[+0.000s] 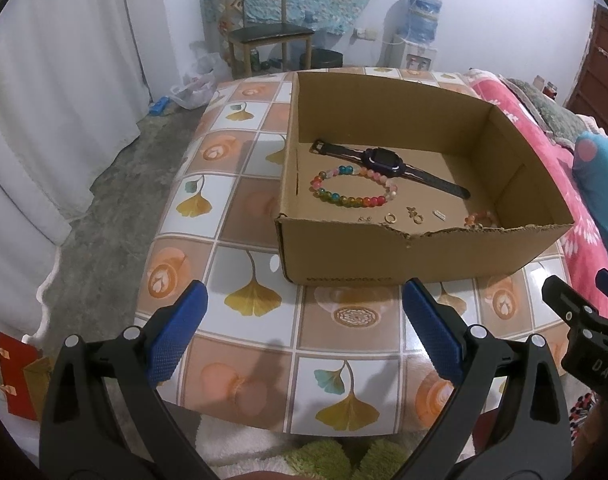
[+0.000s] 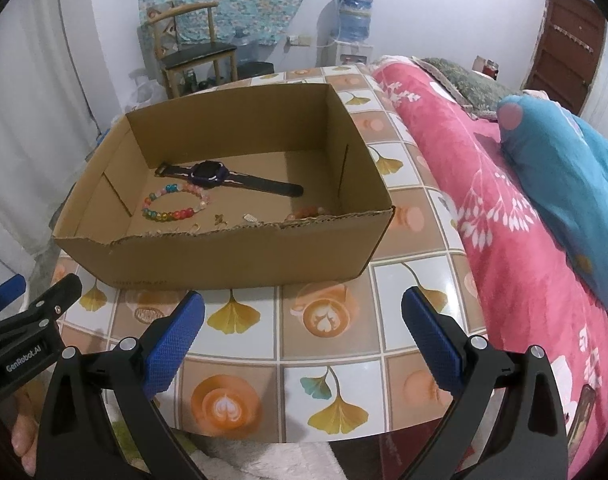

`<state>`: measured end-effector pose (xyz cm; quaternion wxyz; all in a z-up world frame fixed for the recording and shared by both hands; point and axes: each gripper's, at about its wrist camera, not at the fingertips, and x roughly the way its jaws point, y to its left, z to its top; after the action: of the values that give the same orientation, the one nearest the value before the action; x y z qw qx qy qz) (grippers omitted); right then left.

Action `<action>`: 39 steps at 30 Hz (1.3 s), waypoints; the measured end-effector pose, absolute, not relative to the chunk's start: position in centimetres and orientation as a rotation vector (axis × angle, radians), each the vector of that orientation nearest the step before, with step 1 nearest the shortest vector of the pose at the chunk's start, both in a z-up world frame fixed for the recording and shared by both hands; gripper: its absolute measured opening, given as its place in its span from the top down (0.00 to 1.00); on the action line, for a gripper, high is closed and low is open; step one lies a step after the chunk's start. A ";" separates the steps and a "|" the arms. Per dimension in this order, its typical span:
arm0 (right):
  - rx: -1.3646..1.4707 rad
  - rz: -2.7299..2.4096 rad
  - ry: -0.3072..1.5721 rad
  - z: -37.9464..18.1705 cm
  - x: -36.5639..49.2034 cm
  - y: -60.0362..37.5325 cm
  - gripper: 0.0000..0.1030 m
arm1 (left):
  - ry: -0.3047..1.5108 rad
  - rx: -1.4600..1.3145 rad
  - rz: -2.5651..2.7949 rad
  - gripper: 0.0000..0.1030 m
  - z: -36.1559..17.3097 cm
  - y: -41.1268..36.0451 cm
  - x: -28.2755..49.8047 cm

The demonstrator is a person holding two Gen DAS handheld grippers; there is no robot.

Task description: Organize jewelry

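Observation:
An open cardboard box (image 1: 343, 256) (image 2: 224, 258) stands on the tiled table (image 1: 248, 208) (image 2: 327, 264). Inside lie a dark watch (image 1: 383, 160) (image 2: 212, 172), a multicoloured bead bracelet (image 1: 351, 198) (image 2: 172, 210), an orange bead bracelet (image 1: 479, 219) (image 2: 309, 212), and small gold rings and earrings (image 1: 403, 216) (image 2: 222, 220). My left gripper (image 1: 304, 320) is open above the table's near edge, in front of the box, empty. My right gripper (image 2: 304, 324) is open too, near the box's front right, empty. Each shows at the other view's edge.
A bed with a pink blanket (image 2: 503, 208) and blue pillow (image 2: 571, 184) borders the table's right side. A chair (image 1: 264, 28), a water dispenser (image 1: 415, 36) and a white curtain (image 1: 56, 80) stand behind. Red and gold gift bags (image 1: 16, 376) sit on the floor, left.

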<state>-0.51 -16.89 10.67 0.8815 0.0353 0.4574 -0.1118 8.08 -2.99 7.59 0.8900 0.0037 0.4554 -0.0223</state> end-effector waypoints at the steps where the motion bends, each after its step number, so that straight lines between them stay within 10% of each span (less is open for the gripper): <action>1: 0.075 -0.233 0.954 10.7 -0.4 -16.9 0.07 | 0.948 0.007 -0.048 0.08 7.6 -3.0 8.2; 39: 0.066 -0.225 0.960 10.5 0.4 -16.5 0.07 | 0.971 -0.003 -0.052 0.08 7.1 -3.0 8.9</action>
<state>0.36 -16.53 10.55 0.8803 0.0317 0.4608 -0.1081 8.93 -3.01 7.12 0.8841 -0.0016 0.4666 -0.0248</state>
